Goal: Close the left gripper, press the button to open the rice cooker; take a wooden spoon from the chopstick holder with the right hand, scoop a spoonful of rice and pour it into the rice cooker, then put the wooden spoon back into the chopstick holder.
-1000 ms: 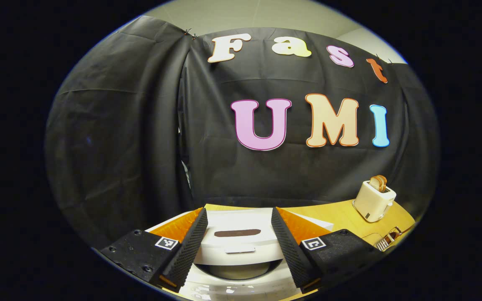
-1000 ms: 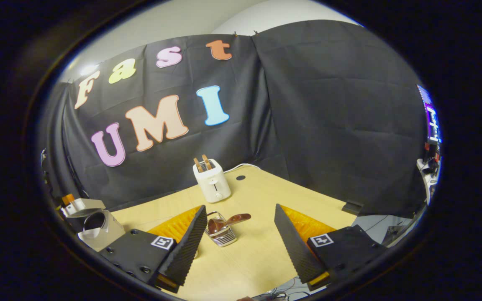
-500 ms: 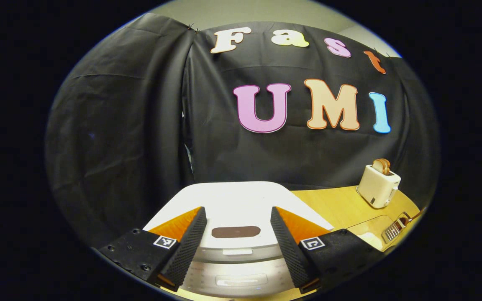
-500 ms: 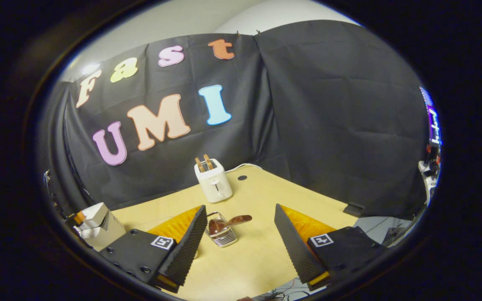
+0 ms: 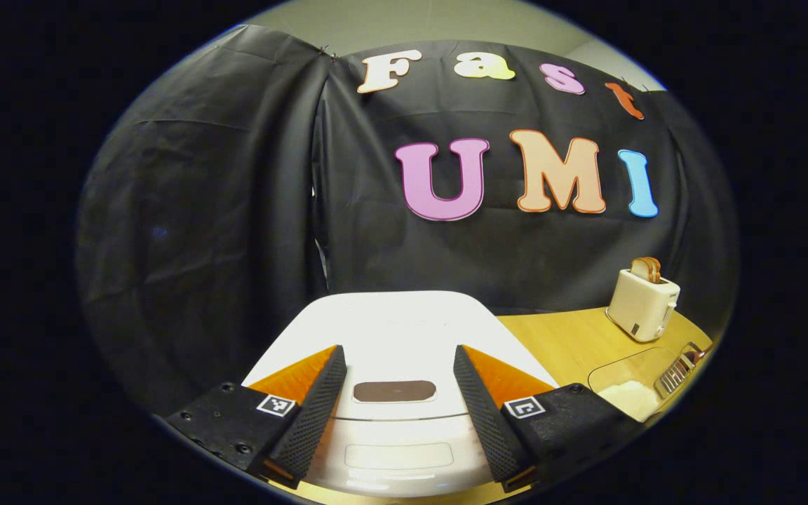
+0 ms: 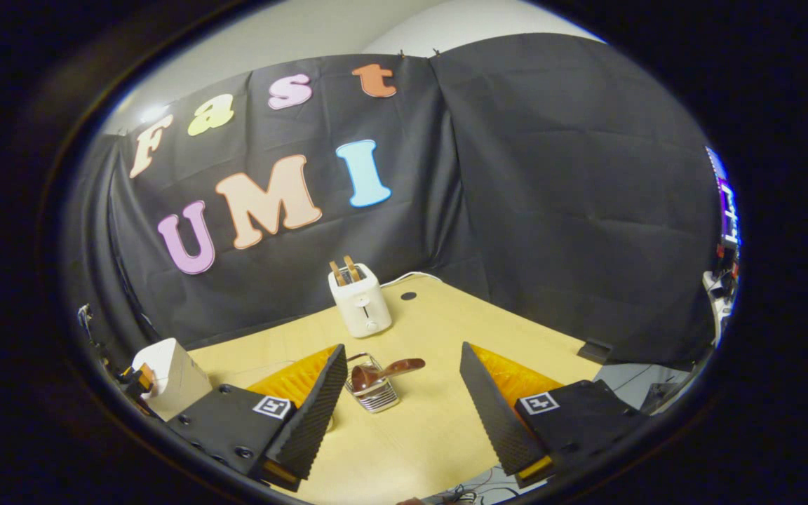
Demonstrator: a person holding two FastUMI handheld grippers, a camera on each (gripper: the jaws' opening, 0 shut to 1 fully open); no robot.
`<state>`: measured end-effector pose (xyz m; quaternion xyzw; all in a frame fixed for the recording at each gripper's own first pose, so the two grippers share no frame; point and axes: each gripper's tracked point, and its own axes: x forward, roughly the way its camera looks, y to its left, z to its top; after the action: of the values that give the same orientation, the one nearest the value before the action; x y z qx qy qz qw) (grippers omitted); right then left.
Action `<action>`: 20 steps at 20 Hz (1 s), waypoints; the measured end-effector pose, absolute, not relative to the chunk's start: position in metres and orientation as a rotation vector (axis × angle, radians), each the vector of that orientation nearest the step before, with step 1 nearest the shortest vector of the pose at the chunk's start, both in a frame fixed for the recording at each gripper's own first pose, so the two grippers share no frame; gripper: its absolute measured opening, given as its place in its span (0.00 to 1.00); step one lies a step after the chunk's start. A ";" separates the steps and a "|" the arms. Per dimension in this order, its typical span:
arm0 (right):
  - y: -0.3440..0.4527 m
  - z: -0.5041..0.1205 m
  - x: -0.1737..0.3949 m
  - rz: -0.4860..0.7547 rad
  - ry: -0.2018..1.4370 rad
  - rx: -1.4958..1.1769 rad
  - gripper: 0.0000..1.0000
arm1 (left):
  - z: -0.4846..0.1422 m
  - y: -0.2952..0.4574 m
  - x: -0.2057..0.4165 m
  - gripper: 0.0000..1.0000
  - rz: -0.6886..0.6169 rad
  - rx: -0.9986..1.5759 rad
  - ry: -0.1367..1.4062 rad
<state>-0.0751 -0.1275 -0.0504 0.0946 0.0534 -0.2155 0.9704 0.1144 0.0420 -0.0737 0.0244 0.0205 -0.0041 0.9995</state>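
The white rice cooker (image 5: 404,330) stands right below my left gripper (image 5: 398,351), its lid down, with a dark oval patch (image 5: 395,391) on top and a flat front button (image 5: 399,456). The left gripper is open and hovers over the lid, touching nothing. In the right gripper view the cooker (image 6: 172,368) sits at the far left. A metal chopstick holder (image 6: 376,398) lies ahead of my right gripper (image 6: 402,347), with the wooden spoon (image 6: 384,370) resting in it. The right gripper is open and empty, well short of the spoon.
A white toaster (image 6: 360,303) with two slices stands at the back of the wooden table (image 6: 446,330); it also shows as the toaster (image 5: 642,305) at right. A glass bowl of rice (image 5: 632,394) sits beside the holder (image 5: 677,368). Black cloth walls close off the back.
The rice cooker's lid was raised with the inner pot showing a second ago; it has come down and is shut now. The right gripper has barely moved.
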 end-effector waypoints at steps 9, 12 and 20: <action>-0.119 -0.042 -0.055 -0.370 0.092 0.196 1.00 | -0.073 0.043 0.116 0.90 -0.009 0.054 0.053; -0.110 -0.038 -0.044 -0.333 0.084 0.192 1.00 | -0.068 0.045 0.111 0.91 0.000 0.024 0.102; -0.067 -0.017 -0.016 -0.164 0.030 0.162 1.00 | -0.013 0.022 0.053 0.93 0.031 0.089 0.035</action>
<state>-0.0162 -0.0668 -0.0172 0.0808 0.0149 -0.0820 0.9932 0.0529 0.0222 -0.0129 0.0443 0.0176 0.0156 0.9987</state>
